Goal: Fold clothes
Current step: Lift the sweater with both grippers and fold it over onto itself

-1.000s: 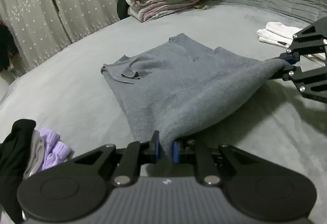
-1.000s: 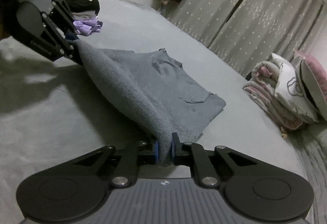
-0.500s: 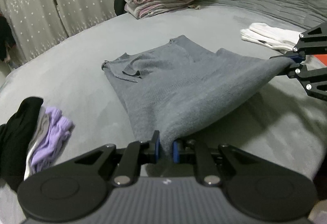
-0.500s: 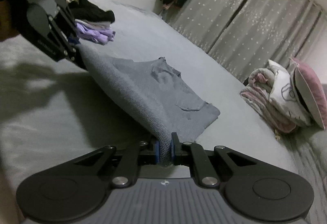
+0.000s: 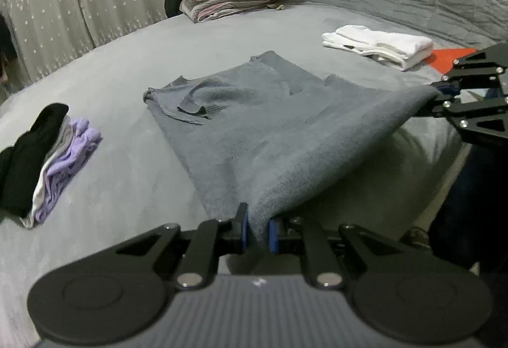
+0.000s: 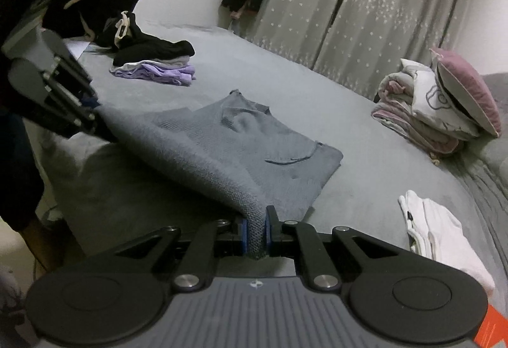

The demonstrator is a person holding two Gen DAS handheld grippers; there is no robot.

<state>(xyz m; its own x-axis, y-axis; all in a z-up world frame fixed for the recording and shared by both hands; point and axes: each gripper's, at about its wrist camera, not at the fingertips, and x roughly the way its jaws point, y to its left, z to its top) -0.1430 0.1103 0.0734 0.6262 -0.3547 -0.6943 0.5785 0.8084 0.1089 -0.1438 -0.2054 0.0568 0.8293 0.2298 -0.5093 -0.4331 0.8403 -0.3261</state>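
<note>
While your left gripper (image 5: 257, 229) pinches one hem corner of the grey sweater (image 5: 254, 126), your right gripper (image 6: 255, 232) pinches the other. You hold that edge raised; its collar end lies on the bed (image 5: 133, 189).

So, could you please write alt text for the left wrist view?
The left gripper pinches a grey sweater's raised hem on a grey bed, the right gripper holding the other corner. Folded clothes lie either side.
</note>
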